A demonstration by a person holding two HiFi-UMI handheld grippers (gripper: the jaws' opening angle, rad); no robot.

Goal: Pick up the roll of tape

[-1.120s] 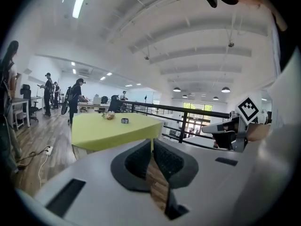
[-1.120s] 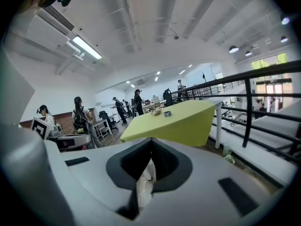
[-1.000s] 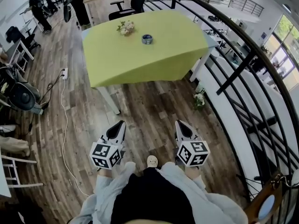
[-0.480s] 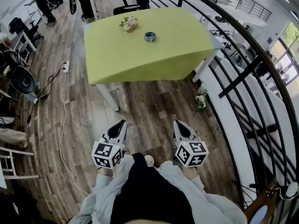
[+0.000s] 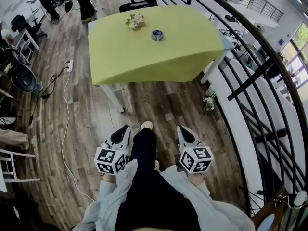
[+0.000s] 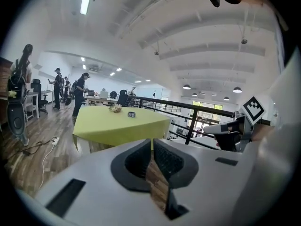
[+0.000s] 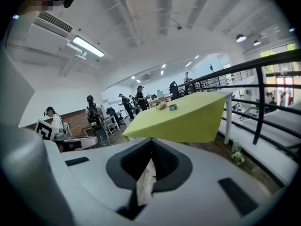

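One roll of tape (image 5: 157,35) lies flat, hole axis upward, on the green desk (image 5: 144,57) near flowers (image 5: 135,21); left gripper (image 5: 123,129) and right gripper (image 5: 181,129) closed, empty, well apart from it

A table draped in yellow-green cloth (image 5: 144,57) is seen, a bunch of flowers (image 5: 135,21) is set near its far edge, a black railing (image 5: 250,78) is run past its right side, and a white power strip (image 5: 70,66) is laid on the floor to its left.
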